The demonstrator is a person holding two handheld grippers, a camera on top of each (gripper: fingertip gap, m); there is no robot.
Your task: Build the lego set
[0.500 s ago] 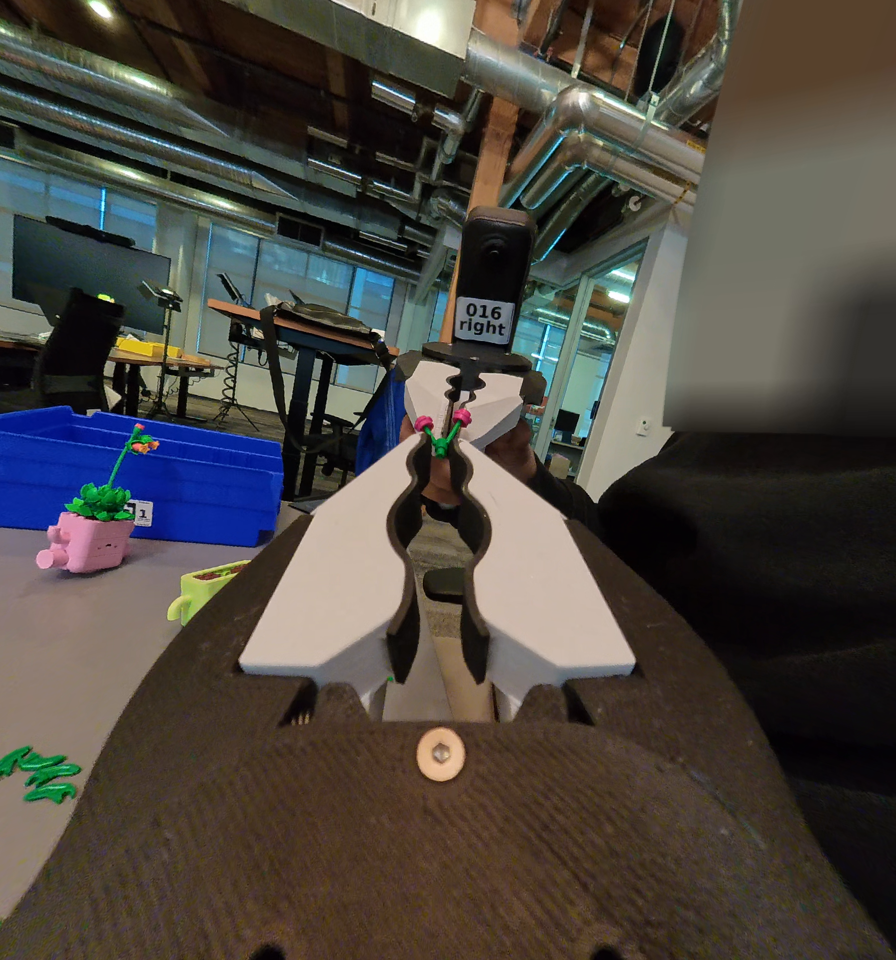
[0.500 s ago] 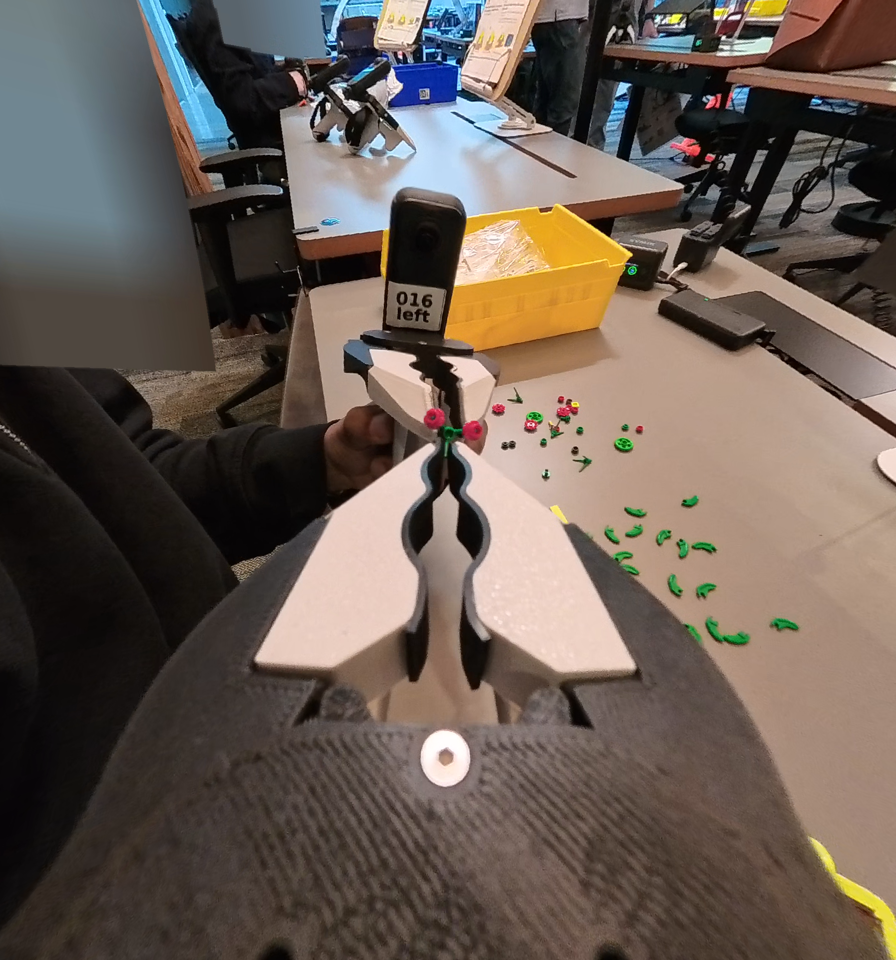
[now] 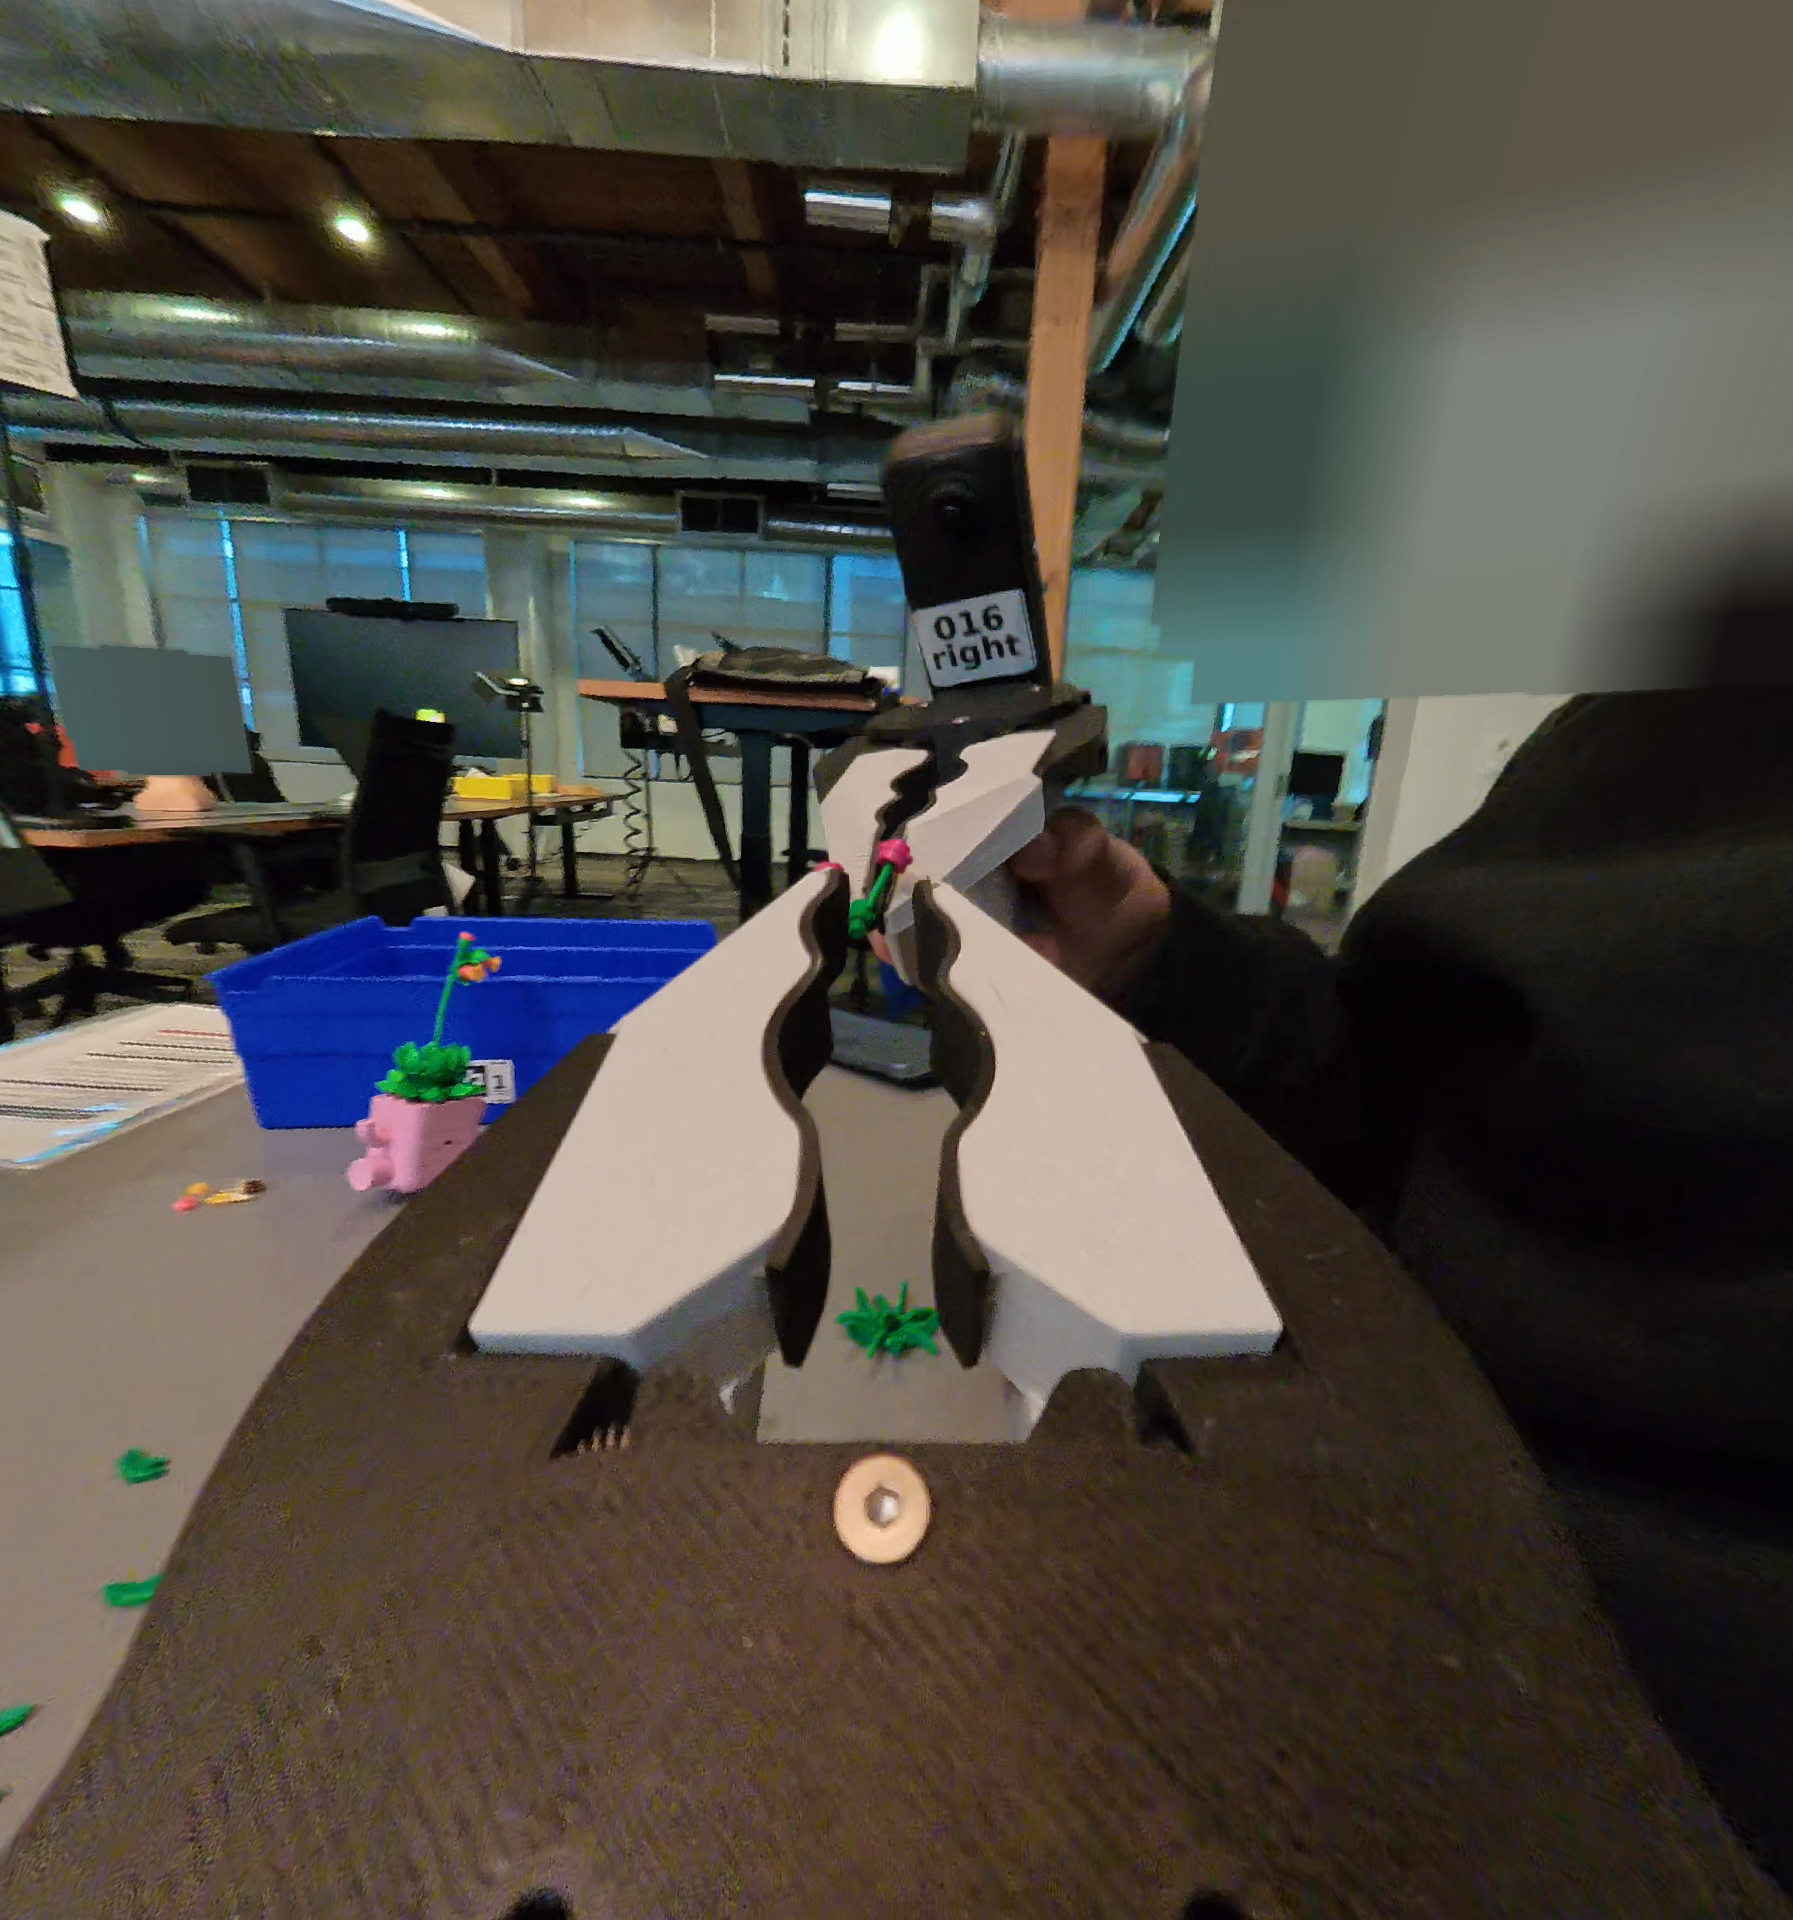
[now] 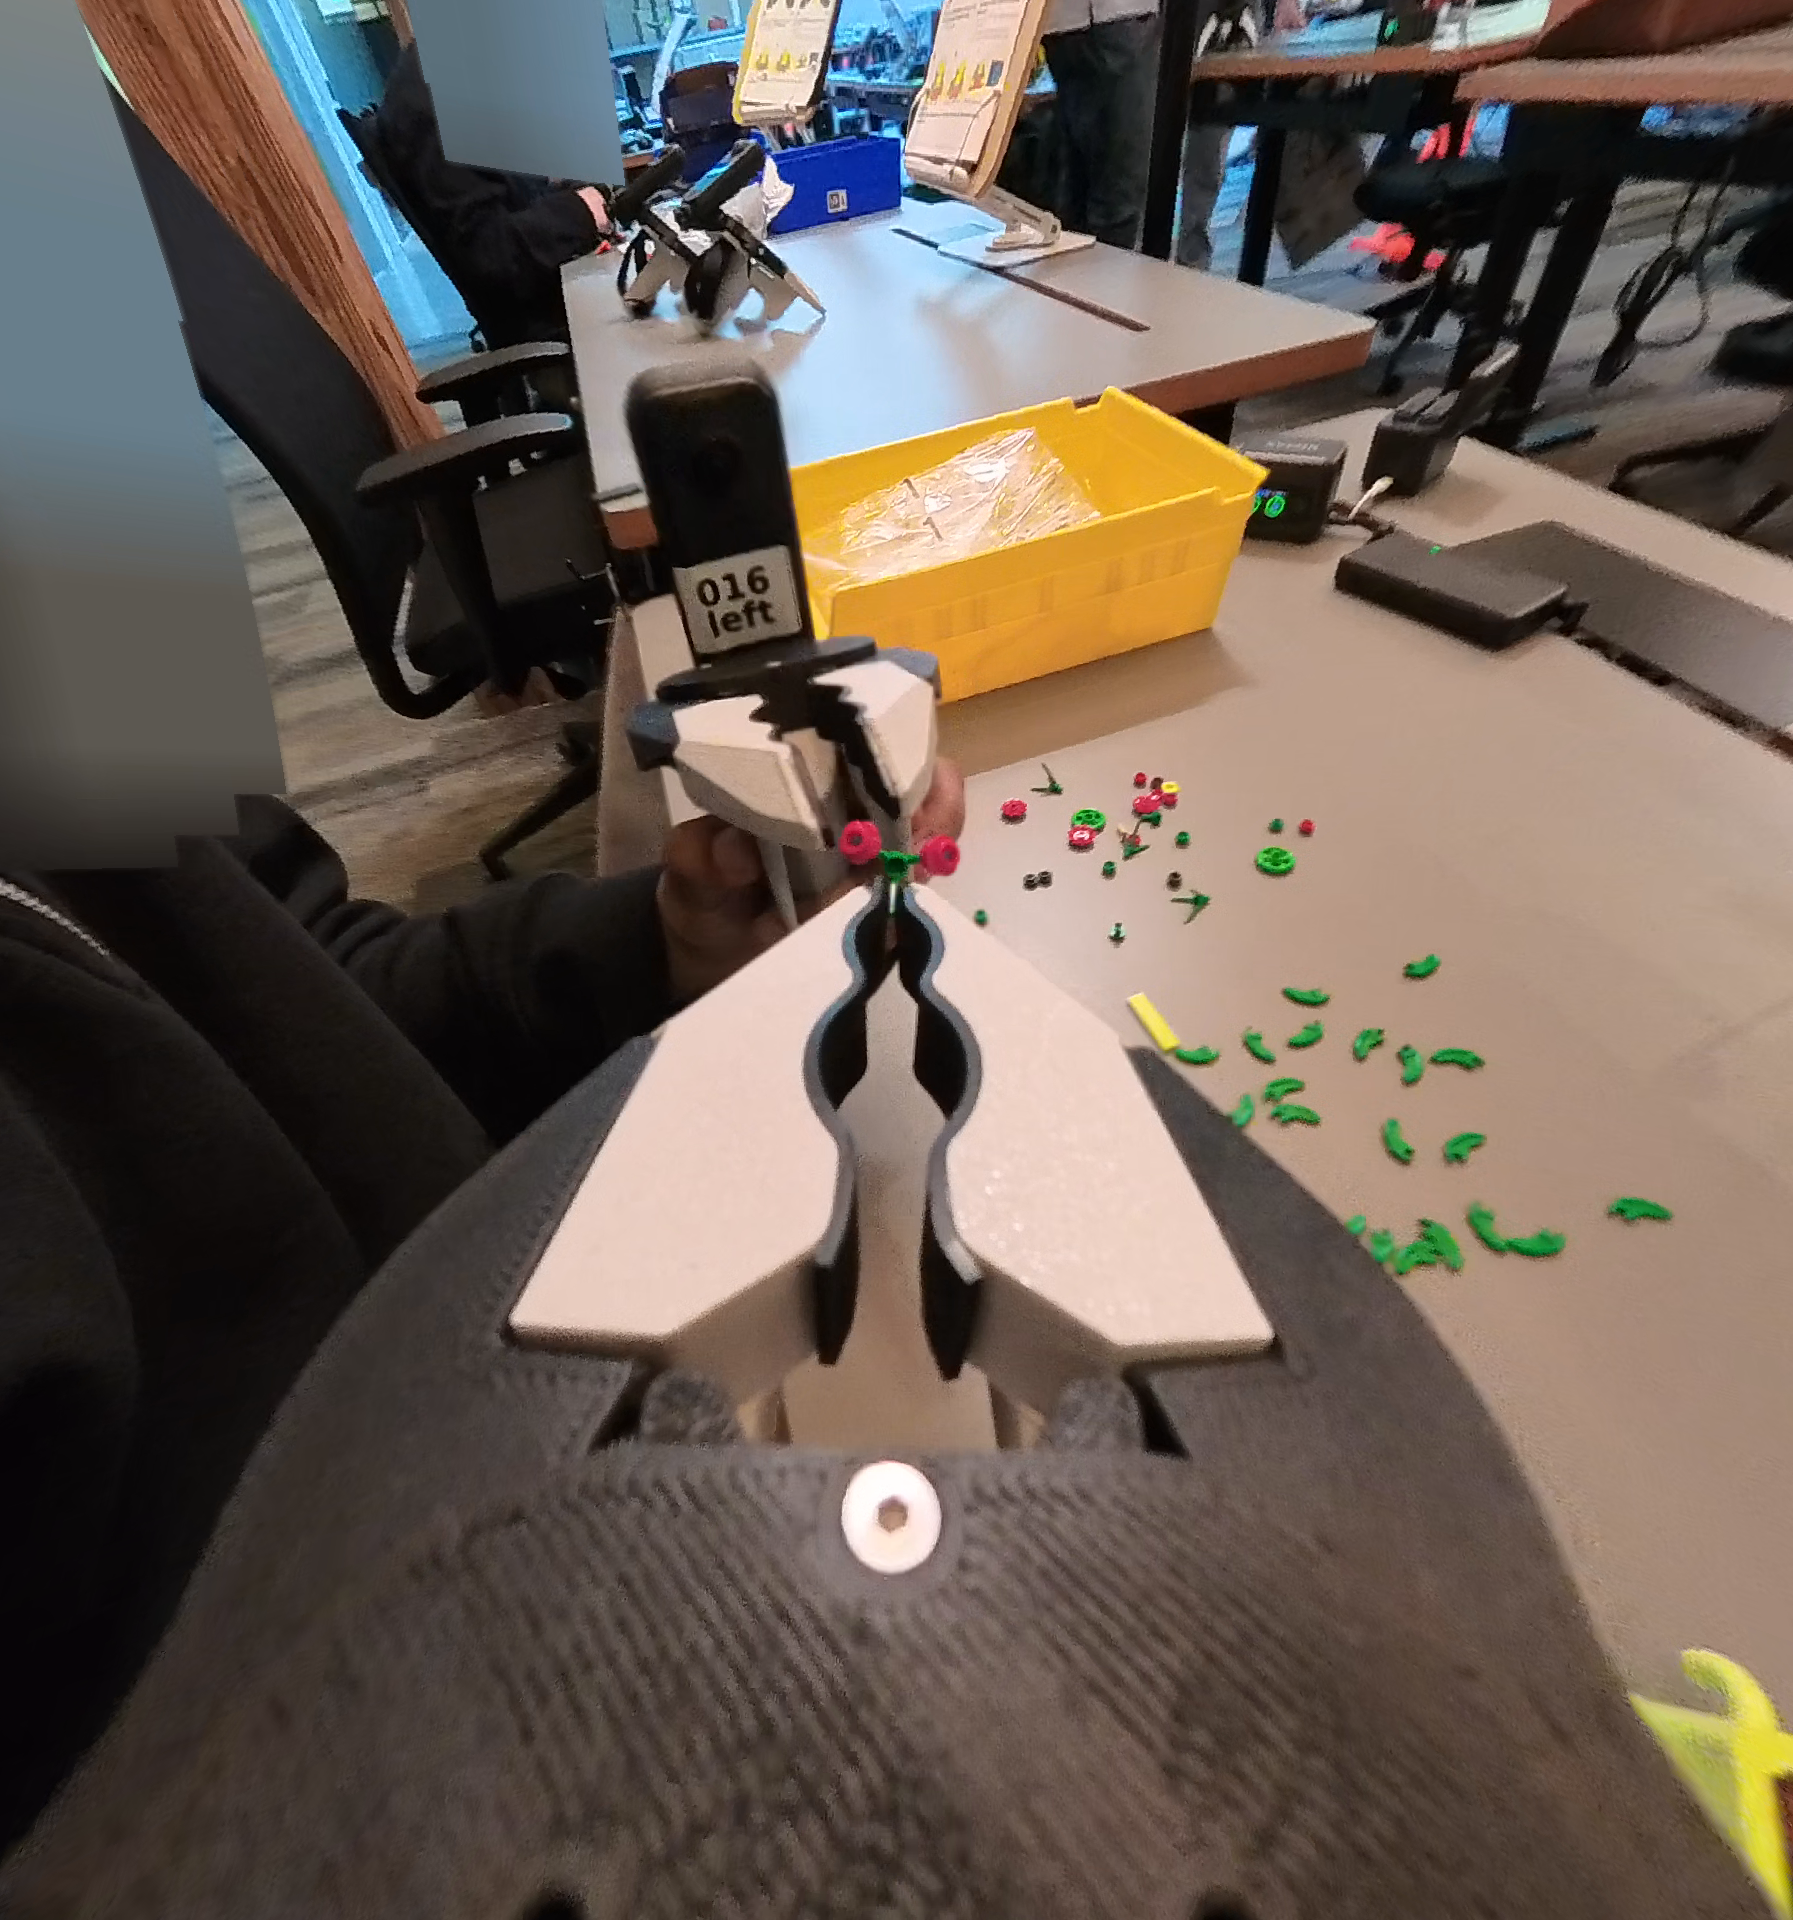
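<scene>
Lego sprig (image 4: 897,858) pinched by right gripper (image 4: 894,906); left gripper (image 3: 876,902) parted, above table edge (image 4: 617,748).

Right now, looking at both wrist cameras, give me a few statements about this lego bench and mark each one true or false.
1. The right gripper is shut on a green stem with pink buds. True.
2. The left gripper is clamped tight. False: its fingertips stand apart.
3. The yellow bin is empty. False: a clear plastic bag lies in it.
4. A pink pot with a green plant stands in front of the blue bin. True.
5. The green leaf pieces are gathered in the yellow bin. False: they lie scattered on the table.
</scene>
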